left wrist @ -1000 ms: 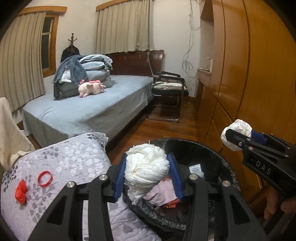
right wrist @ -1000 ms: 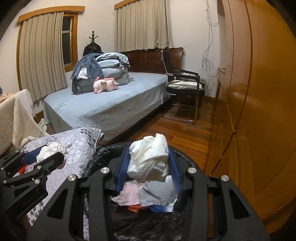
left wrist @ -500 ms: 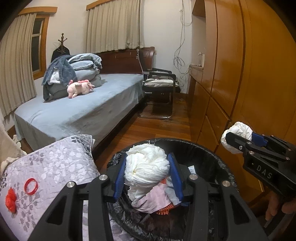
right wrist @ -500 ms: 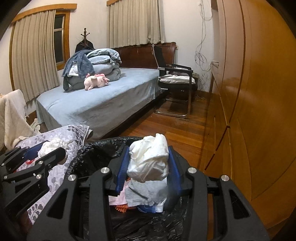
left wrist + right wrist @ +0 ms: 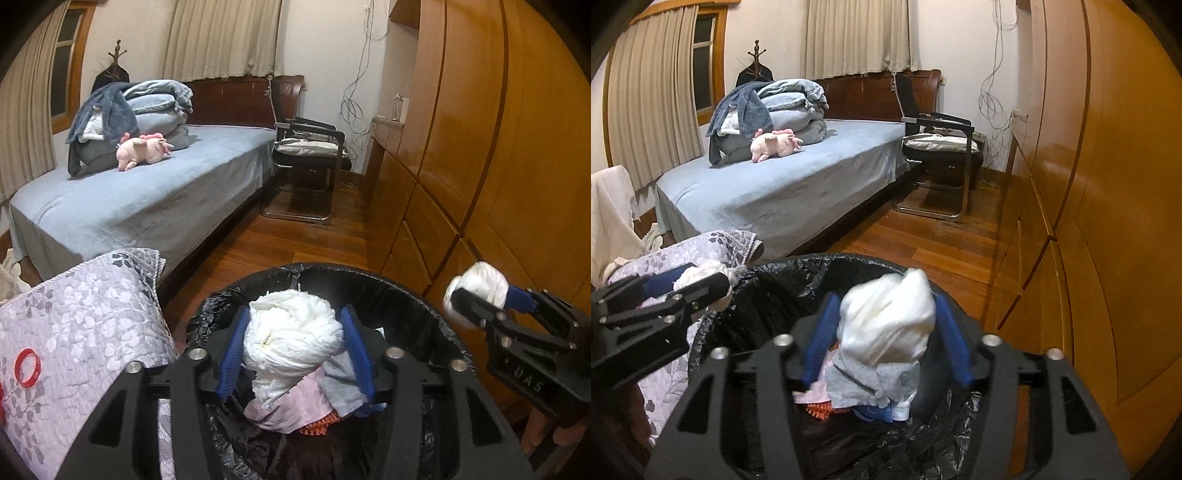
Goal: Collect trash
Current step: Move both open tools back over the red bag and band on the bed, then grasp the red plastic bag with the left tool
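Over the bin (image 5: 424, 291), lower centre of both frames, each gripper's fingers have just been opening around a white wad, both mid-drop; earlier trash lies inside.

Left gripper (image 5: 291, 347), left wad (image 5: 291, 339); right gripper (image 5: 886, 328), right wad (image 5: 886, 317).

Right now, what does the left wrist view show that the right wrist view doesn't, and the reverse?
Only the left wrist view: a red ring on the quilt, and the right gripper seen side-on.
Only the right wrist view: a cream cloth draped at the far left, and the left gripper seen side-on.
Both: the bin, bed, plush, chair and wardrobe. Each gripper has a white wad between its jaws over the bin, and both have just been opening.
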`<state>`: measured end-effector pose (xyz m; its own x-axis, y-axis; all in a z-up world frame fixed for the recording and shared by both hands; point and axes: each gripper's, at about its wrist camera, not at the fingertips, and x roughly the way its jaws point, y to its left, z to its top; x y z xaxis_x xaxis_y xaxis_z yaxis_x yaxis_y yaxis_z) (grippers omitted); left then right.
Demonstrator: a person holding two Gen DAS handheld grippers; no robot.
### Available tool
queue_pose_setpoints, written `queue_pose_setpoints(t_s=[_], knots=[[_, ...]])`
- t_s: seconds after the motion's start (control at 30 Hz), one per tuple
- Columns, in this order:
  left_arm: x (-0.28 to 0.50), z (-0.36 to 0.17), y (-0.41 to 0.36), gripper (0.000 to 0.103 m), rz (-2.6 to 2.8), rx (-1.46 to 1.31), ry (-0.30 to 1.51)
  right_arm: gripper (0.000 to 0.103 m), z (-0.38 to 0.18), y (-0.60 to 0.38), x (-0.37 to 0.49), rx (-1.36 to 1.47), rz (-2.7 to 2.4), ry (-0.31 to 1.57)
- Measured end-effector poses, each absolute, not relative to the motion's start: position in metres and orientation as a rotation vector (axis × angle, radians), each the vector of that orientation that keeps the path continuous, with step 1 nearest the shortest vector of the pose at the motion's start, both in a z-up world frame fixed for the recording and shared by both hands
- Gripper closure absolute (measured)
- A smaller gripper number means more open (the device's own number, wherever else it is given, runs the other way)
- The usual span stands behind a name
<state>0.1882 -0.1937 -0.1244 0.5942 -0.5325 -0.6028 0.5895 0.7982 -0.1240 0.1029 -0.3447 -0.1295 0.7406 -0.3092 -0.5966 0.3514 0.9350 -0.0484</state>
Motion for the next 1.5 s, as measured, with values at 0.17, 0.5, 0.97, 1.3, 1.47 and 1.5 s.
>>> queue_pose_setpoints(t_s=[0.17, 0.5, 0.97, 1.3, 1.47, 1.5], knots=[[0.192, -0.12, -0.183, 0.033, -0.634, 0.064, 0.667, 0.011, -0.129, -0.344, 0.096, 0.058, -0.406, 0.614], [0.189, -0.101, -0.109, 0.009, -0.457, 0.06, 0.594, 0.005, -0.117, -0.317, 0.092, 0.057, -0.348, 0.588], [0.167, -0.122, 0.056, 0.006, -0.118, 0.045, 0.613, 0.005, -0.12, -0.183, 0.151, 0.036, -0.066, 0.603], [0.187, -0.144, 0.156, 0.006, 0.094, -0.011, 0.634, 0.005, -0.132, -0.098, 0.204, -0.001, 0.061, 0.6], [0.207, -0.17, 0.188, 0.014, 0.143, -0.026, 0.683, 0.005, -0.147, -0.07, 0.224, -0.02, 0.09, 0.632], [0.21, -0.173, 0.191, 0.016, 0.147, -0.033, 0.693, 0.005, -0.152, -0.066, 0.227, -0.023, 0.092, 0.636]])
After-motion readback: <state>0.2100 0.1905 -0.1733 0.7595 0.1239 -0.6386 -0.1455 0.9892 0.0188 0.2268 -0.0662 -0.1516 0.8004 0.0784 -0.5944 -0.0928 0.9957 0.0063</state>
